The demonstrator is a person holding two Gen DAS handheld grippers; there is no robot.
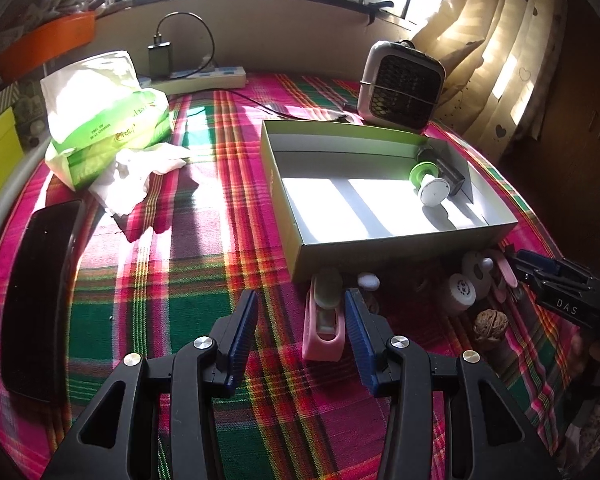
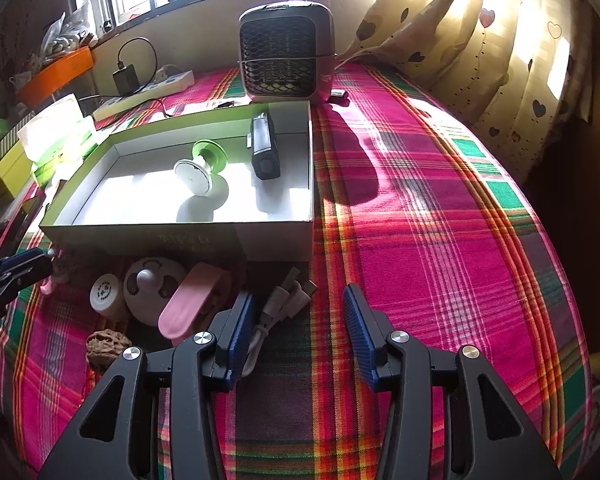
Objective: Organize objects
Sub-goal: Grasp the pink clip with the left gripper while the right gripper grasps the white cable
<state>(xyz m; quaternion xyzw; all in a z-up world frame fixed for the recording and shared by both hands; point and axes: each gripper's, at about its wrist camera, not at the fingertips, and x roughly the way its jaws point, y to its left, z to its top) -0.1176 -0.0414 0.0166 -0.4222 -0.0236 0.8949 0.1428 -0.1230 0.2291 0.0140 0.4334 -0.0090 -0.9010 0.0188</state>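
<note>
While the shallow cardboard box [image 2: 188, 226] sits on the plaid cloth [image 2: 420, 240], it holds a green-and-white spool [image 2: 198, 170] and a black rectangular device [image 2: 265, 148]. Just before its near wall lie a wrinkled walnut [image 2: 102, 350] and white cable [image 2: 280, 304]. Both the left gripper [image 1: 302, 330] and right gripper [image 2: 298, 330] tilt downward, jaws parted, empty.

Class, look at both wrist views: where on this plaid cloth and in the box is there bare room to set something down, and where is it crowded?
Free: the box floor left of the green-and-white spool; the cloth right of the box; the cloth between tissue pack and box. Crowded: the strip before the box, with walnut, pink clip and white cable.
</note>
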